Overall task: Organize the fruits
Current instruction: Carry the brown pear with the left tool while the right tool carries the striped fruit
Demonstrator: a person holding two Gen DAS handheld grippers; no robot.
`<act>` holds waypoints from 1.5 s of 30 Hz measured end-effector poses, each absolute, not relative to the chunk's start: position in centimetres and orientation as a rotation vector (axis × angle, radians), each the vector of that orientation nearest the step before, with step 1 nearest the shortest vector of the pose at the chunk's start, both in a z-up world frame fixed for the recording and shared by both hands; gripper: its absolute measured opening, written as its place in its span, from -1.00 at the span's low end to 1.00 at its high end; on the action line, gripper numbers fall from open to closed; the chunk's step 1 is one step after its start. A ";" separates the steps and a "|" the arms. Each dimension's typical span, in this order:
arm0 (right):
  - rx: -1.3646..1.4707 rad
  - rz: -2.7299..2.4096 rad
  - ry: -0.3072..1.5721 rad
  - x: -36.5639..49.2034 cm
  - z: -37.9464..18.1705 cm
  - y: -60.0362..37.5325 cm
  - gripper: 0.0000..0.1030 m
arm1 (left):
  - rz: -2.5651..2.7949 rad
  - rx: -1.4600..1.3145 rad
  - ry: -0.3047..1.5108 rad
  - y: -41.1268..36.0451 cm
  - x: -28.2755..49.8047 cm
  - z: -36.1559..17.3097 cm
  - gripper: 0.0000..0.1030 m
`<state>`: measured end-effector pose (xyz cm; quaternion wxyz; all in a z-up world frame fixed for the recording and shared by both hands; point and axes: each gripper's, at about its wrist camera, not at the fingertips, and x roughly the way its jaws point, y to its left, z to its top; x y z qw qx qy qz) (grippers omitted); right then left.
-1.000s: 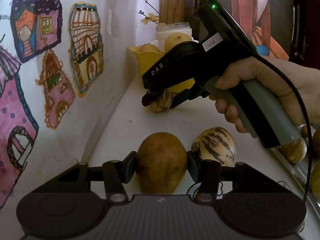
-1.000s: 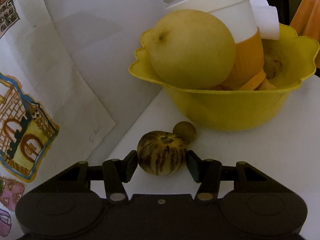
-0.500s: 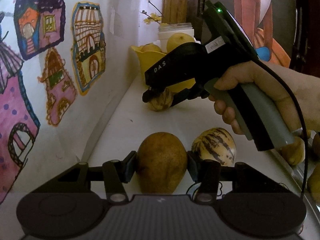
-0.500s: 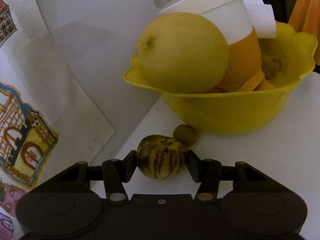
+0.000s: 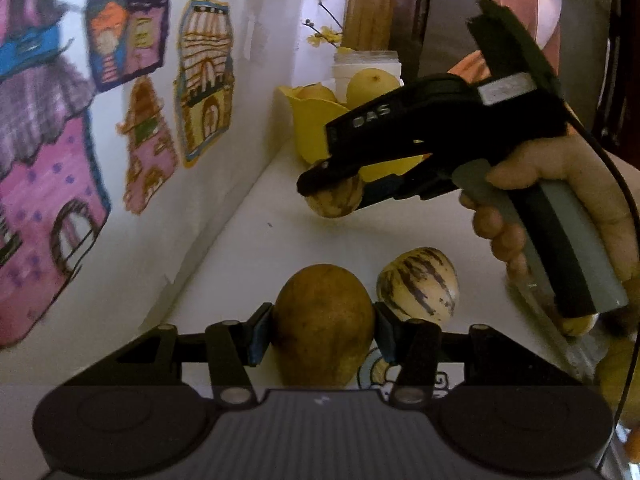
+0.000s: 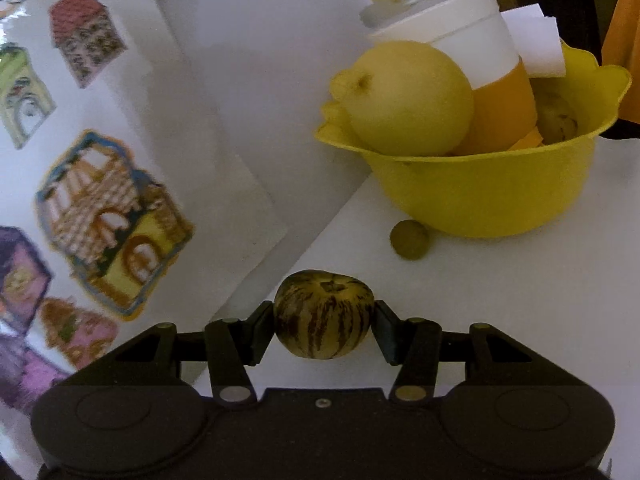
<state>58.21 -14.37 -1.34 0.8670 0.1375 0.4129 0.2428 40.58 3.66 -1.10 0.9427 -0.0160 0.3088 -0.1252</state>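
Jaws of left gripper [image 5: 323, 326] clamp brown fruit [image 5: 323, 322]; right gripper [image 6: 324, 326] clamps striped fruit [image 6: 324, 314]. Small green ball [image 6: 409, 239] only in right view.

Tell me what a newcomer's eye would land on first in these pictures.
Probably the two gripped fruits: the left gripper clamps a brown pear-shaped fruit low in its view, and the right gripper holds a small striped fruit. Next, the yellow bowl at upper right of the right wrist view, with a large yellow fruit on its rim. The bright house drawings on the wall at left also stand out.
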 end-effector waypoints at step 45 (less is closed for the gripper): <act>0.274 0.424 0.732 26.3 5.1 -34.8 0.05 | -0.475 -0.105 0.545 -9.1 21.2 4.2 0.09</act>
